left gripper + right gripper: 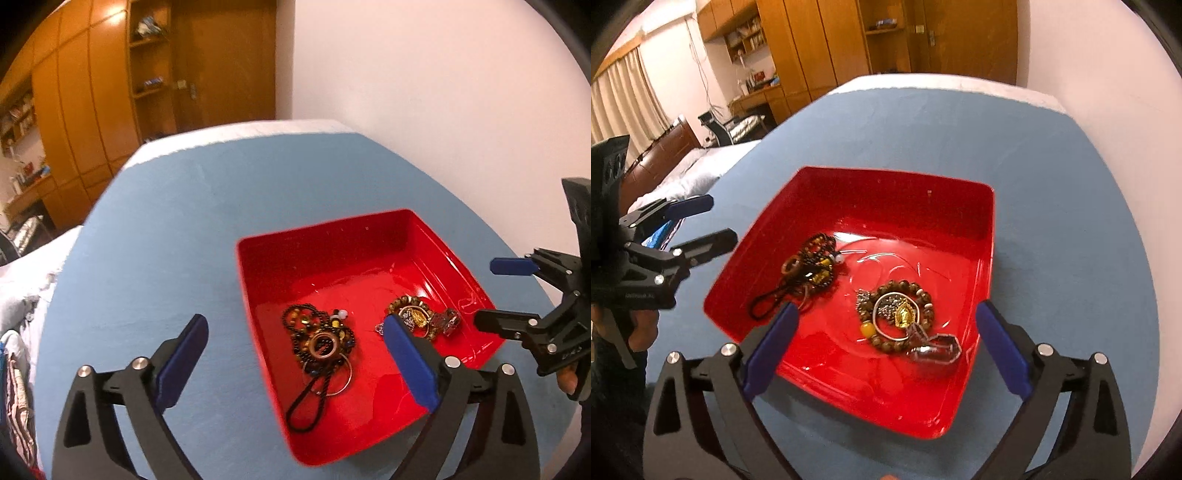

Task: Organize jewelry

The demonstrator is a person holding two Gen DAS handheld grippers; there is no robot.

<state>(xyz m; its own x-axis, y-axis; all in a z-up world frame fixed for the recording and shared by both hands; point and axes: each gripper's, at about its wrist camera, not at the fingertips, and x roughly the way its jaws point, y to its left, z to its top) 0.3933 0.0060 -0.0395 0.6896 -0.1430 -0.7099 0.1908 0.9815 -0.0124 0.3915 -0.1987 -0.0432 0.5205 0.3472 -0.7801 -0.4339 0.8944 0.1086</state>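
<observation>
Progress: late, judged | dark bead cluster (809, 264) and brown bead bracelet pile (899, 314) both inside red tray (984, 236) | left gripper (295, 354), right gripper (886, 347): spread wide, holding nothing | blue table (1052, 184): no jewelry visible outside tray

A blue cloth (166, 240) covers the table in front of me, with a white strip (942, 83) along its far edge. Beyond that edge stand wooden wardrobes (92, 103) and open shelves (149, 48). A bed (694, 173) lies past the left edge, curtains (624, 103) behind it.
</observation>
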